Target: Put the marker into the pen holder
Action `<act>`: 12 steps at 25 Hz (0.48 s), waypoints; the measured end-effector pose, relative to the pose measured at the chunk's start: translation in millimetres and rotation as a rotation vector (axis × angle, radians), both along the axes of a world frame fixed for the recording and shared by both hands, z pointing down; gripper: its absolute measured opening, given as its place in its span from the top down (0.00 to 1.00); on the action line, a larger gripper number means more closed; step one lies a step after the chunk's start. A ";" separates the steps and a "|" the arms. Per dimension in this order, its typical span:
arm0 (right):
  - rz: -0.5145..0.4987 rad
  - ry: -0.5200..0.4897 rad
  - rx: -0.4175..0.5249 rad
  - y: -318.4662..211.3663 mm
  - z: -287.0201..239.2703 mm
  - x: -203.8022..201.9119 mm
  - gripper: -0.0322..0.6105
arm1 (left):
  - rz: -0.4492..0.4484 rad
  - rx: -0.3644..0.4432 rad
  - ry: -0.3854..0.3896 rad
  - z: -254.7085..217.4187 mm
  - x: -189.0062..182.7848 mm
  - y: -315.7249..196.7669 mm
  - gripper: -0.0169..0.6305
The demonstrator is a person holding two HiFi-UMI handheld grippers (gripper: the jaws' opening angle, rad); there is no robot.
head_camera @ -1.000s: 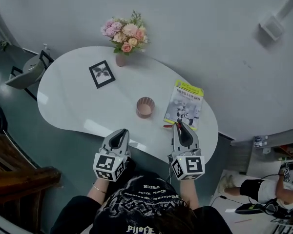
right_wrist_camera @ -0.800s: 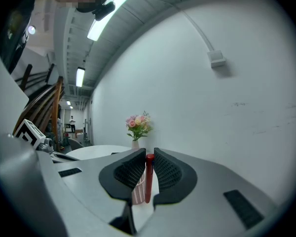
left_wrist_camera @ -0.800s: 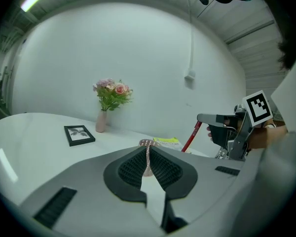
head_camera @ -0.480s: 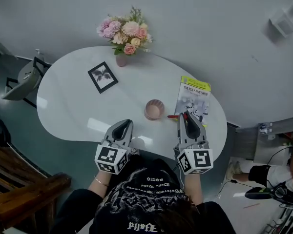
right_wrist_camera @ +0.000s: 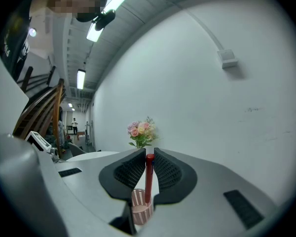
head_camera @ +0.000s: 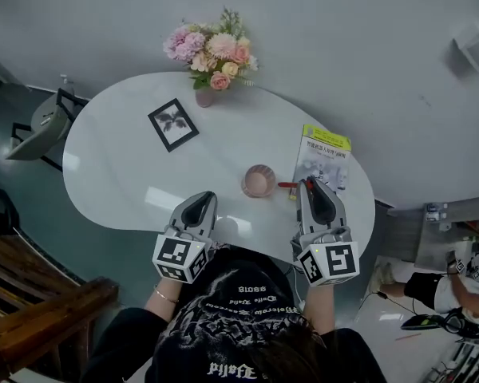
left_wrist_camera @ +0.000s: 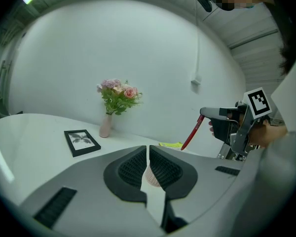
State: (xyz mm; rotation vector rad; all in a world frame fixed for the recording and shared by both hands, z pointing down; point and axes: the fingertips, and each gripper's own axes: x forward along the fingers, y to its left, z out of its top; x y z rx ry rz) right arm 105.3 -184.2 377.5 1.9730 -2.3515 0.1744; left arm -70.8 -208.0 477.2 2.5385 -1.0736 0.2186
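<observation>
Gripping the red marker between its ribbed pads, the right gripper has its jaws closed to a narrow gap on the barrel. In the right gripper view the marker stands upright, its lower end lined up over the mouth of the pink mesh pen holder. From that angle I cannot tell whether the end is inside the rim. The left gripper view shows the marker hanging slanted from the jaws, tip down and clear of the worktop.

From the head view, the right gripper sits at the near edge of the white worktop. The marker pokes out leftward, its end just beside the rim of the pen holder.

The left gripper hovers near that same edge, left of the holder. Its jaws are together with nothing between them (the left gripper shows only a thin slit, with the pen holder visible beyond it).

Just past the right gripper lies a booklet with a yellow-green top edge. Farther back and to the left, a black framed picture lies flat. At the far edge stands a pink vase of pink flowers, close to the pale wall. A grey chair is off the left end.
</observation>
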 end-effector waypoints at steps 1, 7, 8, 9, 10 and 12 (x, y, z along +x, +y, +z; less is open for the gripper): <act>-0.008 -0.002 -0.001 -2.3 -0.8 -1.4 0.84 | -0.009 -0.002 -0.001 0.2 -1.4 -0.6 0.92; -0.072 -0.025 -0.002 -16.1 -3.6 -10.7 0.83 | -0.046 0.005 -0.015 -3.8 -3.8 -2.3 0.92; -0.085 -0.026 -0.002 -18.1 -3.0 -12.4 0.84 | -0.052 0.006 -0.017 -4.2 -3.5 -2.1 0.92; -0.097 -0.029 -0.002 -19.9 -2.5 -14.0 0.83 | -0.058 0.006 -0.019 -4.6 -3.4 -1.8 0.92; -0.108 -0.032 -0.002 -21.6 -2.0 -15.7 0.83 | -0.066 0.006 -0.022 -4.7 -3.7 -1.6 0.92; -0.128 -0.038 -0.003 -25.1 -0.8 -19.5 0.83 | -0.082 0.008 -0.029 -4.3 -6.2 -1.3 0.92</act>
